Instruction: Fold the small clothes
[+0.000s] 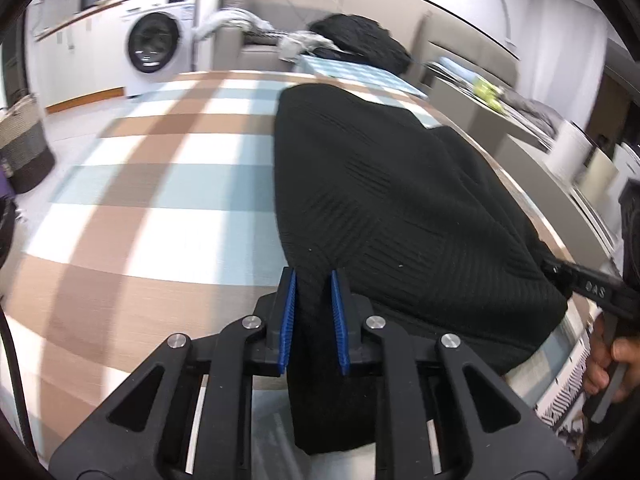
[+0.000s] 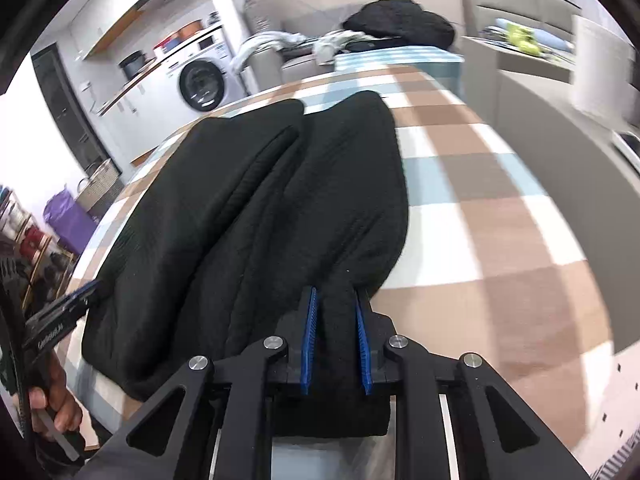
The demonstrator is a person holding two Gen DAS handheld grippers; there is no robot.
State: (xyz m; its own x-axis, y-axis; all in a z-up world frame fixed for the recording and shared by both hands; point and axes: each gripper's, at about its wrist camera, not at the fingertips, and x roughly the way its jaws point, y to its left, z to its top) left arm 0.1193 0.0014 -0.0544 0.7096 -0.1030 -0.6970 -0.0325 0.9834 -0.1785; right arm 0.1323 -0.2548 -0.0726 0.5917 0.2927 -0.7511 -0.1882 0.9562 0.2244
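**Black knit pinched at both near corners**

Black ribbed knit, a small garment (image 1: 400,208), lies lengthwise on the checked counter (image 1: 160,184), filling the right half of the left wrist view and the left and centre of the right wrist view. My left fingers (image 1: 314,320) are clenched on a bunched fold of its near hem, blue pads (image 1: 289,320) pressing the cloth from both sides. My right fingers (image 2: 337,340) grip the other near corner the same way.

Open counter stretches wide to the left of the garment in the left view and to its right in the right view, bare checks right out to the curved far edge. The garment's near hem hangs at the counter's front edge.

A woven basket (image 1: 24,140) stands on the floor at the left edge; its contents are out of sight. A washing machine (image 1: 156,44) sits upper left, door closed. Another dark heap (image 1: 360,40) rests beyond the counter's far end, blurred. My right hand (image 1: 608,364) is cut off at the lower right edge of the left view.
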